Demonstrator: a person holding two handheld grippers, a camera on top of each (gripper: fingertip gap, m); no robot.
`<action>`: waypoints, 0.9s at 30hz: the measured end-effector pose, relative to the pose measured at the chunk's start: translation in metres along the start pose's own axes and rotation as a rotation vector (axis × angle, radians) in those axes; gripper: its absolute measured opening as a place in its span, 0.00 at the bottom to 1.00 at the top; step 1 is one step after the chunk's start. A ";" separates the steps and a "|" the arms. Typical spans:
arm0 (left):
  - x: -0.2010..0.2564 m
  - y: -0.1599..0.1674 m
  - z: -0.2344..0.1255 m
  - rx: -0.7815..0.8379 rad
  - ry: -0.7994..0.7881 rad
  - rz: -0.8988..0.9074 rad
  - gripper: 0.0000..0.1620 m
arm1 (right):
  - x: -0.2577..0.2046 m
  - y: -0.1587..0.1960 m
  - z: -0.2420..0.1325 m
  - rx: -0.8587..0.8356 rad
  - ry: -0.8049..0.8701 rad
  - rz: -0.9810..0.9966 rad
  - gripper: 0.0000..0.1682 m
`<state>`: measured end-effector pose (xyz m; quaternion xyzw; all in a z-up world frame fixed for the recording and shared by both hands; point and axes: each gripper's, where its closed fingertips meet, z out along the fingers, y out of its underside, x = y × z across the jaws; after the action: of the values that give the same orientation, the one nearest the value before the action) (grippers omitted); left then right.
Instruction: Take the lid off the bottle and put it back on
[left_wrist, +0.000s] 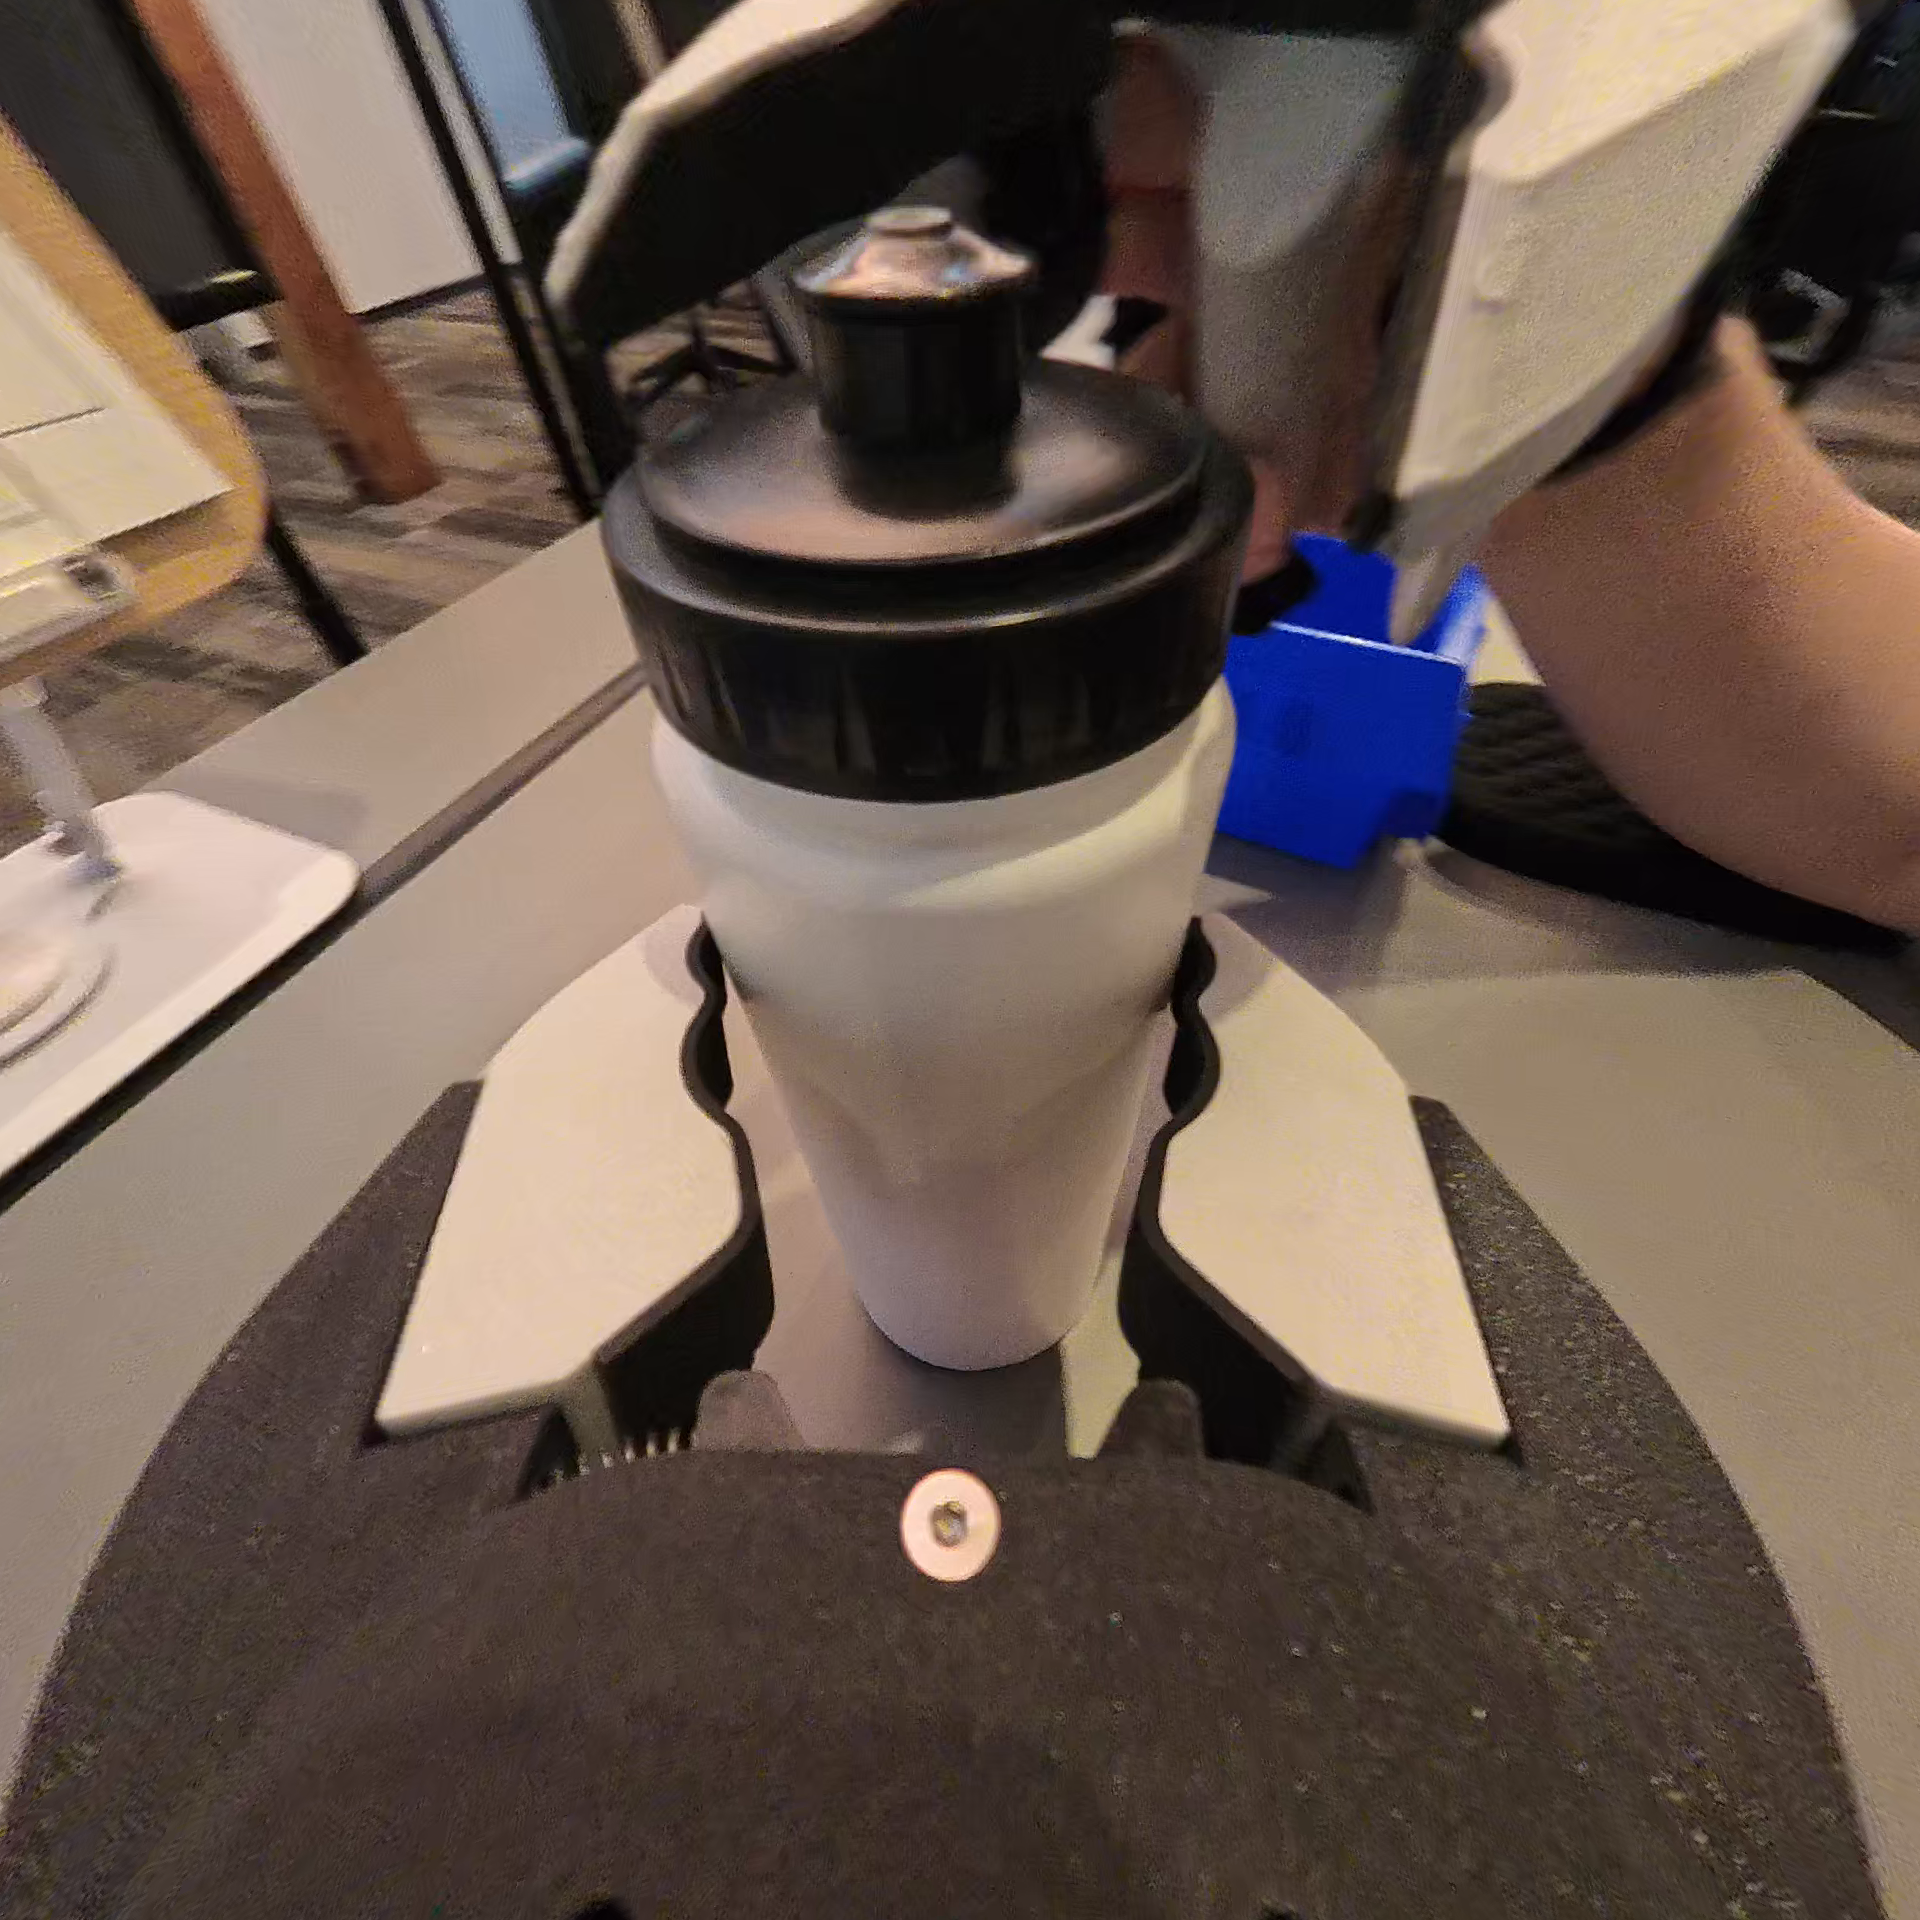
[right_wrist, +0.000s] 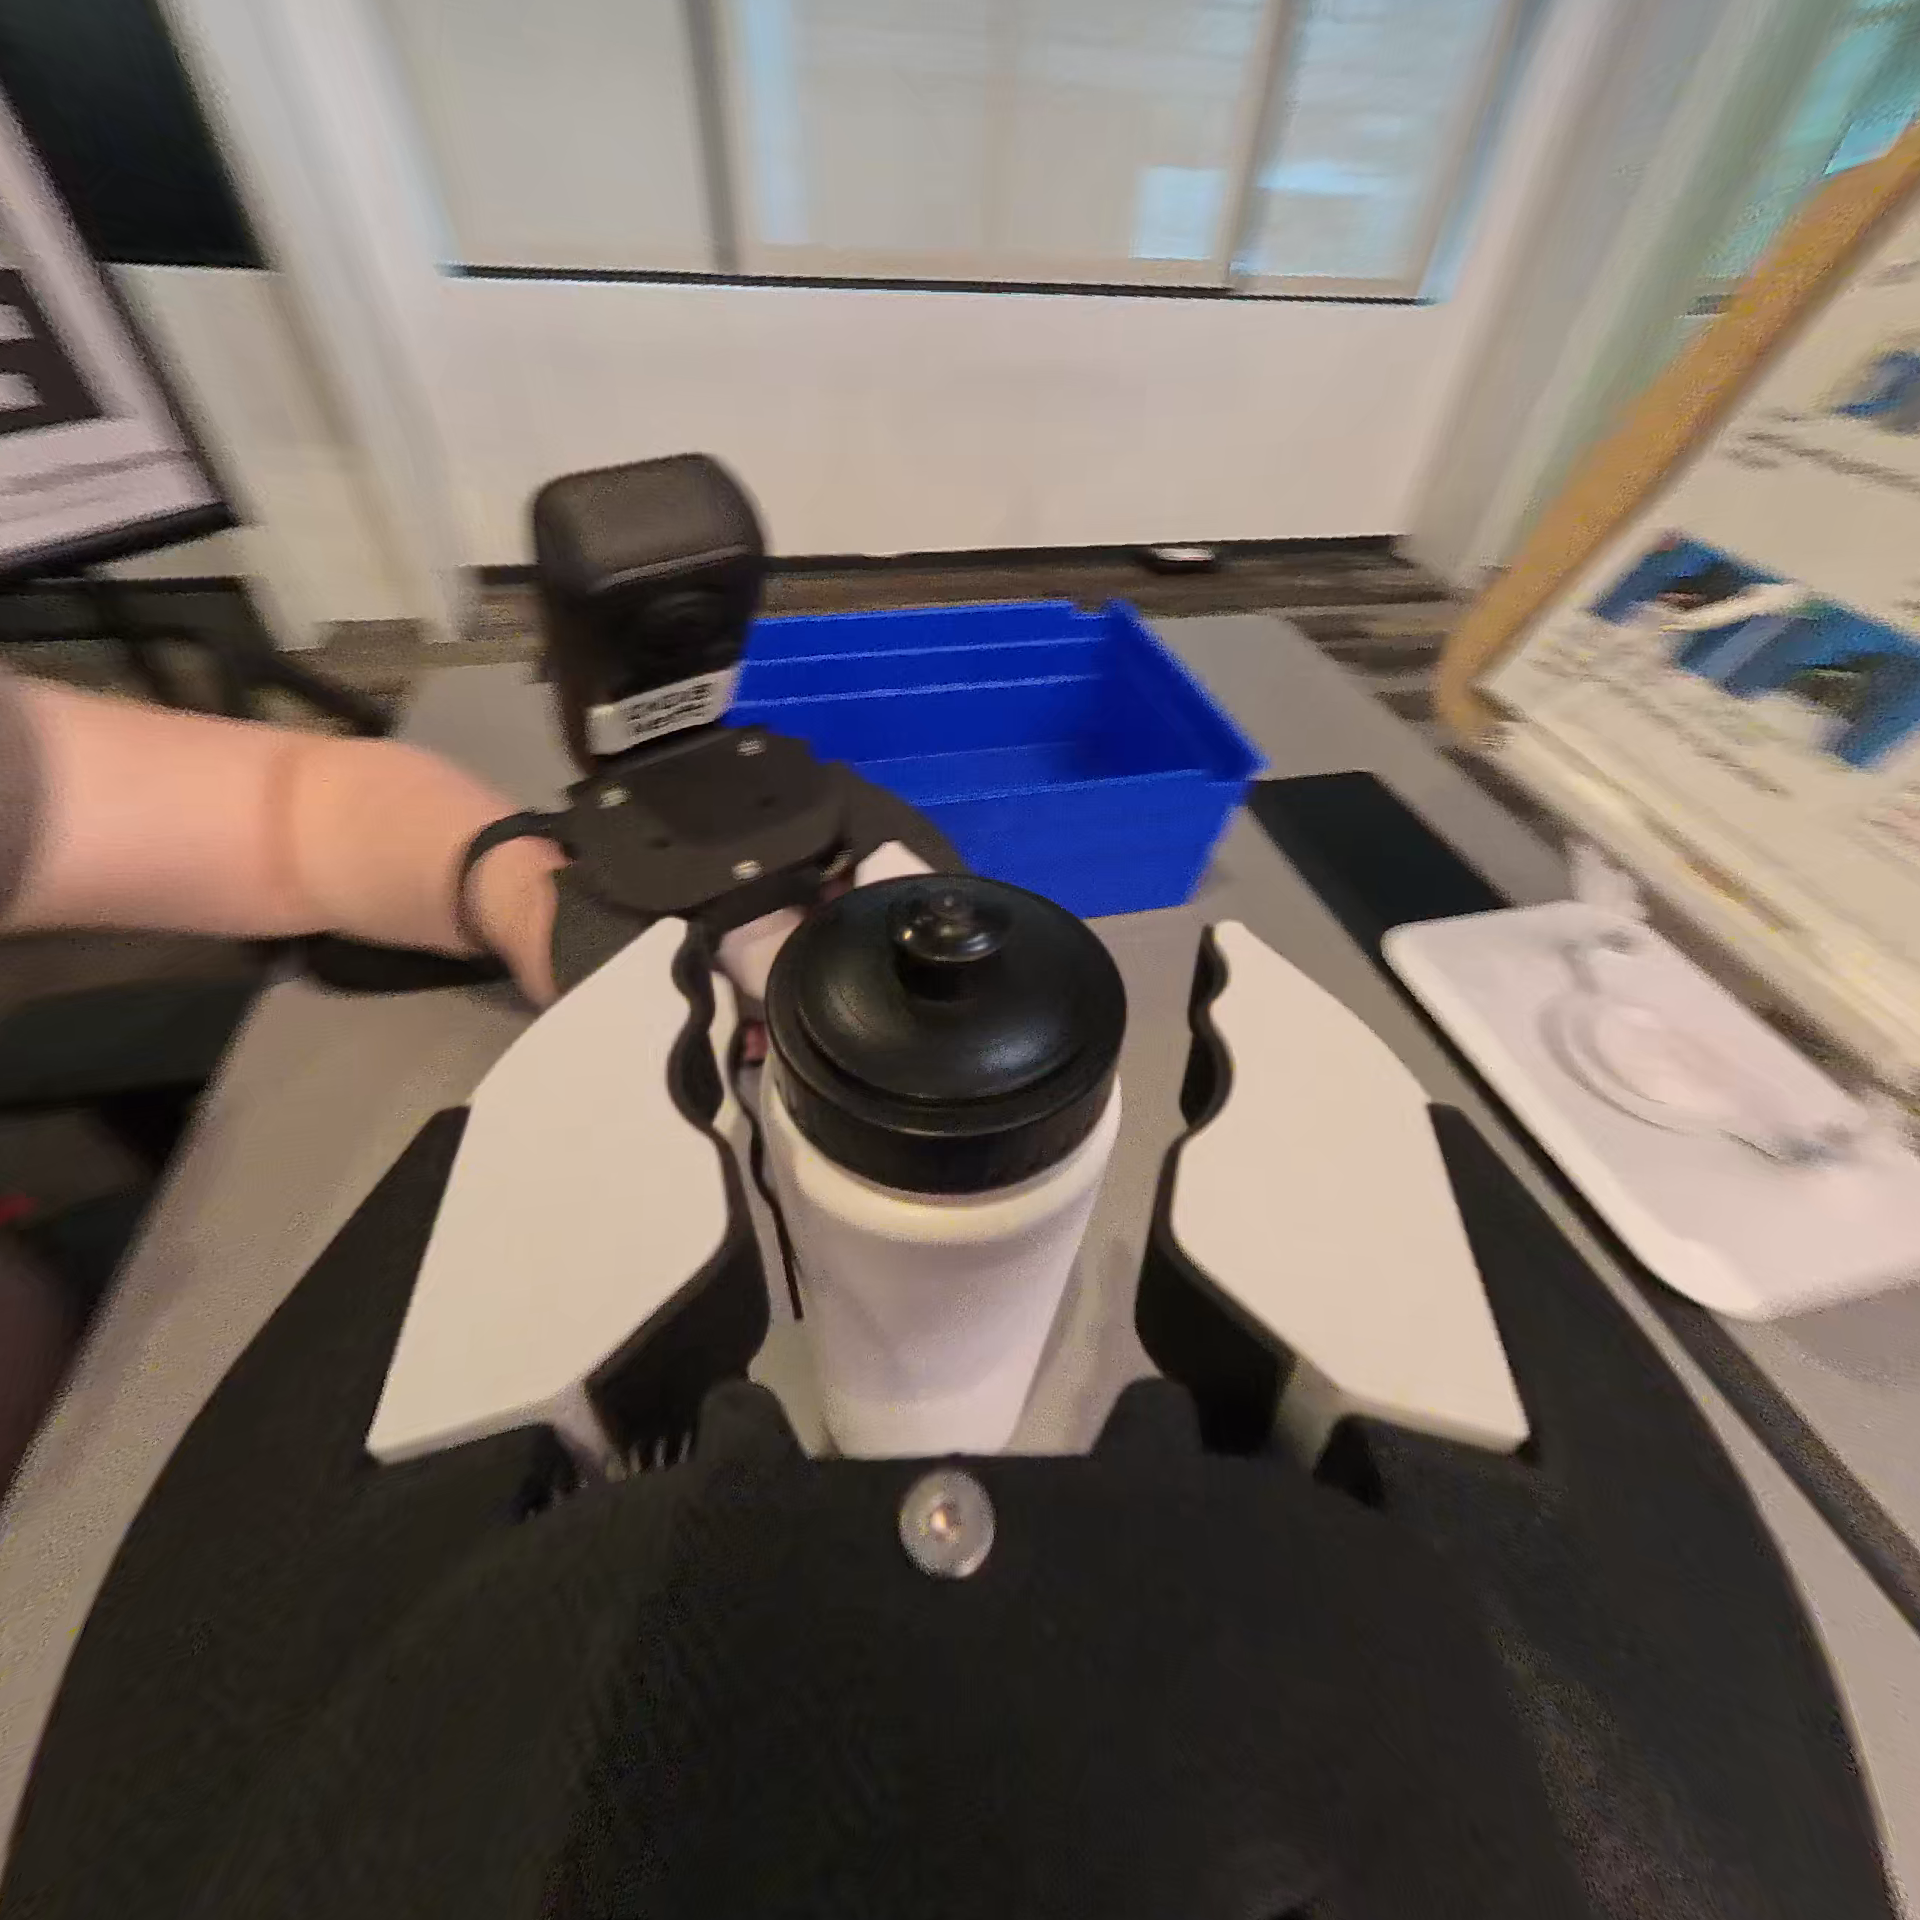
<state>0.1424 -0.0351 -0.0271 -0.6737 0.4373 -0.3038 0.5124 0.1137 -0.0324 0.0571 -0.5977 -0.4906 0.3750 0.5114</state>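
Bottle first, in the left wrist view: a white body, standing upright on the grey table, fills the middle of the frame, and its black lid with a pull spout is seated on the neck. The left gripper has its two pale fingers on either side of the bottle's lower body, with the dark wavy pads pressed against the white plastic left and right, so it is clamped on the bottle. At the top of the frame the right gripper hangs above the lid, its fingers spread wide with one to the upper left of the spout and one at the upper right; neither touches the lid. A forearm crosses the right edge. A blue bin sits just behind the bottle at centre right, and a white stand base lies at the left edge.

In the right wrist view the bottle stands at centre frame, lid on. The right gripper has its fingers well apart, with a clear gap between each pad and the lid. The left gripper comes in from the left behind the bottle, held by a hand, its own finger just visible against the white body. The blue bin sits beyond, in the upper middle, and the white base is at the right.
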 end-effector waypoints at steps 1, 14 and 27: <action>-0.007 0.000 -0.001 0.007 -0.036 -0.020 0.51 | 0.006 0.000 0.004 -0.016 0.096 -0.005 0.53; -0.014 0.002 -0.004 -0.006 -0.090 0.013 0.51 | 0.004 0.018 0.013 -0.132 0.148 0.012 0.45; 0.023 -0.003 0.001 0.063 0.174 0.023 0.51 | -0.020 0.015 -0.007 0.023 -0.276 -0.040 0.46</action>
<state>0.1544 -0.0553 -0.0259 -0.6232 0.4782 -0.3688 0.4968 0.1183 -0.0535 0.0431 -0.5245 -0.5637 0.4490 0.4533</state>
